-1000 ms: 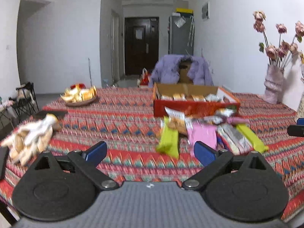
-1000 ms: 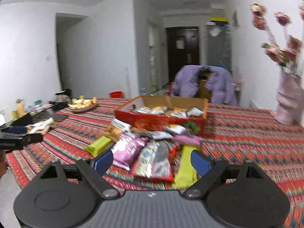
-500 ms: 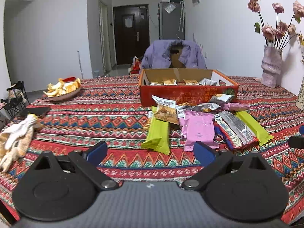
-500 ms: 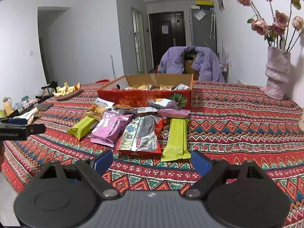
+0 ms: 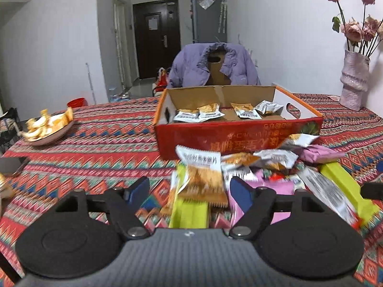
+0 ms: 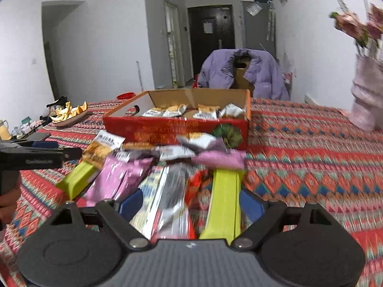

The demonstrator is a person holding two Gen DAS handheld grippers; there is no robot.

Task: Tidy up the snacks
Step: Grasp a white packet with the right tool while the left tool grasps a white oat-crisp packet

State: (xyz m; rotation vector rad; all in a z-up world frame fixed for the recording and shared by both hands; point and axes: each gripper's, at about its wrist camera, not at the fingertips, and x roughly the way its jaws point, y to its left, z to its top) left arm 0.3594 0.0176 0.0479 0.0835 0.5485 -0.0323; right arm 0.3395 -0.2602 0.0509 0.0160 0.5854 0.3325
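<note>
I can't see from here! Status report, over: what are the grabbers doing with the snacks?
Left gripper open, empty, over brown cracker packet. Right gripper open, over green bar. Red box behind pile, four packets inside. Nothing blocking.

White walls [image 5: 59,35] enclose the room. A dark door [image 5: 155,38] stands at the far end beside a grey fridge [image 5: 208,16]. A purple jacket [image 5: 213,64] drapes a chair.

The tablecloth [image 5: 100,143] is woven cloth with a matt zigzag weave. The box [image 5: 239,141] is cardboard — glossy red print outside, raw brown paper inside. The snack packets [image 6: 167,191] are shiny plastic film, some silvery like foil. The vase [image 5: 353,81] looks rough and glazed. The jacket [image 6: 263,76] is soft, matt quilted fabric; the left gripper [image 5: 189,191] is matt black plastic.
</note>
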